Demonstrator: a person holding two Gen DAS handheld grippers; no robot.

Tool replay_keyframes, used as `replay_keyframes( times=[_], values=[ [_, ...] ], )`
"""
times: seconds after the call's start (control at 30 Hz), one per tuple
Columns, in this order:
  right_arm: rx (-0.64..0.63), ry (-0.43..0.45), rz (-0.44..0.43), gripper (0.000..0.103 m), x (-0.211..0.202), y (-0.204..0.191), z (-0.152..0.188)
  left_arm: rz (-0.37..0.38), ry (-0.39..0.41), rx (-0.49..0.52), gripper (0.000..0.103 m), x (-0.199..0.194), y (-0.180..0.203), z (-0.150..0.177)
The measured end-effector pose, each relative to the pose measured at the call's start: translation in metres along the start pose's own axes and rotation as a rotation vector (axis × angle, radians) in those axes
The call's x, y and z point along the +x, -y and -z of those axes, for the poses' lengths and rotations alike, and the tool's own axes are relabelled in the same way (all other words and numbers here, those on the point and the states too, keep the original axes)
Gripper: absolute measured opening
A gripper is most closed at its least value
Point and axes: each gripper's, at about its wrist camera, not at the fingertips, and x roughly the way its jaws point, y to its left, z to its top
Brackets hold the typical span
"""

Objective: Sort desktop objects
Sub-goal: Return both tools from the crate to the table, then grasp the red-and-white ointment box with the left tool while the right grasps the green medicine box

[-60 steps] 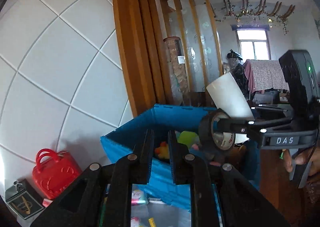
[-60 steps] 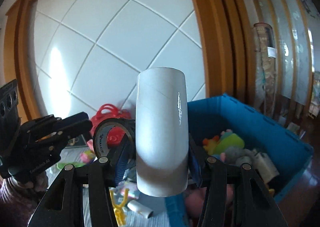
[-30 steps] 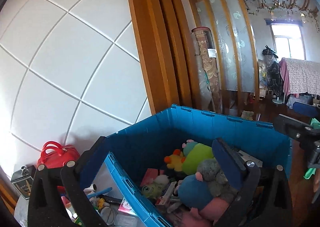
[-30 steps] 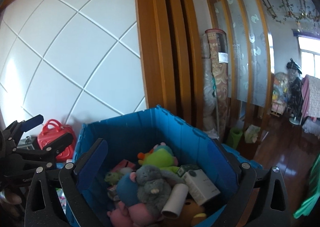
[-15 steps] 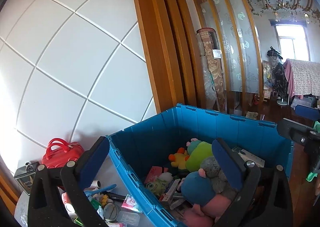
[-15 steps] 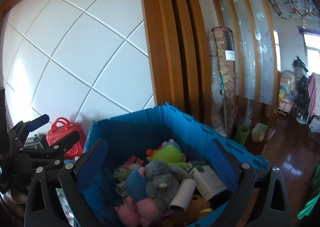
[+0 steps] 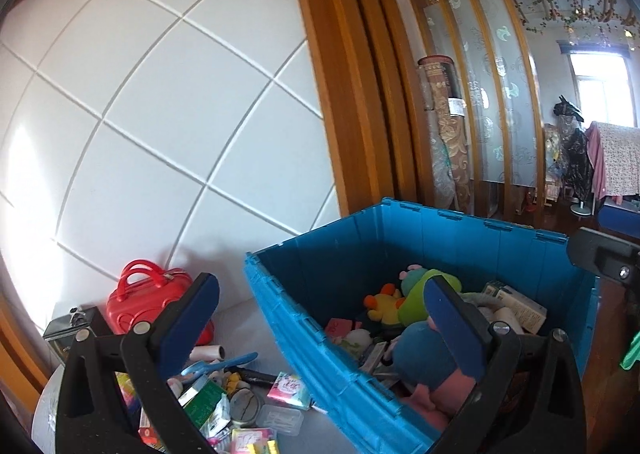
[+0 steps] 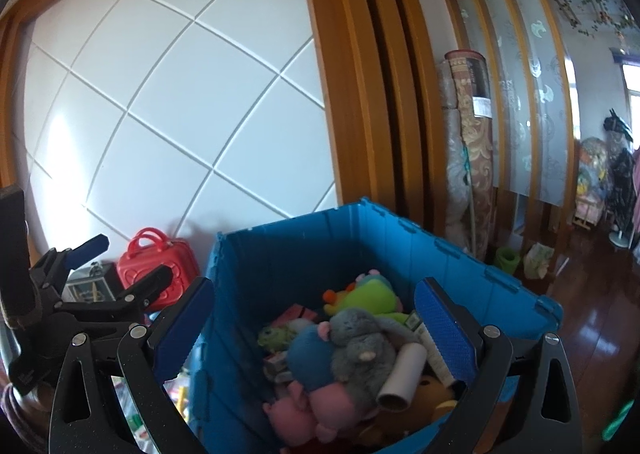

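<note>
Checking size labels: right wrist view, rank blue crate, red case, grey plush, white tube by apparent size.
1. blue crate
2. grey plush
3. red case, close to the plush and farther from the camera, so that pair is unsure
4. white tube

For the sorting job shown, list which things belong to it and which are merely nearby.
Part of the job: blue crate, soft toys, cardboard tube, small items on the table, left gripper, right gripper.

Just lying about: rolled carpet, wooden screen, red case.
</note>
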Motion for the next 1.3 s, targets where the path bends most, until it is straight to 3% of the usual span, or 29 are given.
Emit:
replay_keyframes(
  times=[0.2, 0.5, 0.73, 0.97, 1.07, 1.3],
  values=[
    [-0.006, -0.004, -0.063, 0.102, 0.001, -0.049, 0.009, -0.092, -0.008, 0.002, 0.103, -0.023, -0.062, 0.026],
    [-0.055, -0.120, -0.190, 0.102, 0.040, -0.156, 0.050, -0.293, -0.098, 0.040, 0.103, -0.055, -0.210, 0.084],
    [-0.035, -0.195, -0.260, 0.102, 0.078, -0.227, 0.094, -0.361, -0.159, 0.047, 0.103, -0.061, -0.295, 0.120],
    [-0.043, -0.359, -0.299, 0.102, 0.136, -0.268, 0.137, -0.358, -0.221, -0.013, 0.103, -0.039, -0.333, 0.165],
    [-0.015, -0.451, -0.353, 0.102, 0.179, -0.286, 0.153, -0.353, -0.268, -0.048, 0.103, -0.025, -0.341, 0.187],
    [0.104, -0.696, -0.377, 0.102, 0.300, -0.329, 0.193, -0.363, -0.358, 0.012, 0.103, 0.002, -0.354, 0.246]
  ],
)
